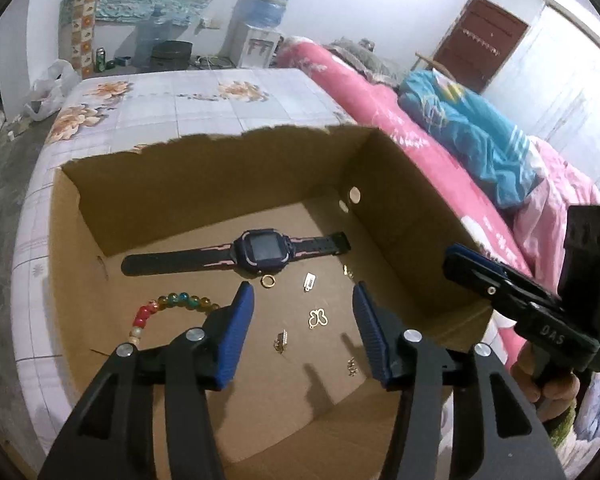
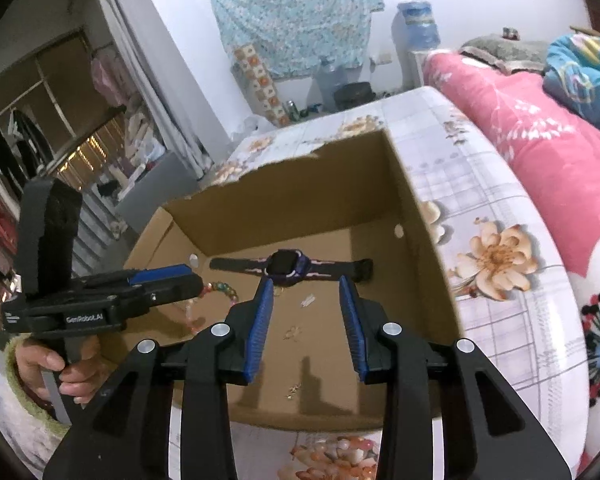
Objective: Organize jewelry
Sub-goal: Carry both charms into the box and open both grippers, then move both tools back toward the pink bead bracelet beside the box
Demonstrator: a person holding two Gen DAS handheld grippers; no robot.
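Our left tongs and right tongs hung spread and empty over the box. Inside lay the watch and bracelet. Only the left view resolved the ring and butterfly charm; the right view alone showed a wardrobe.

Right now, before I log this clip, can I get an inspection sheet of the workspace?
Surface: bed with a floral cover; an open cardboard box sits on it.
Job's things: on the box floor, a watch, bead bracelet, gold ring, butterfly charm and a few small gold pieces I cannot identify.
Clutter: pink blanket and blue cloth beside the box.
Grippers: left gripper and right gripper both open over the box, holding nothing.
Cables: nothing seen near the box.
Surroundings: water dispenser, brown door, open wardrobe.
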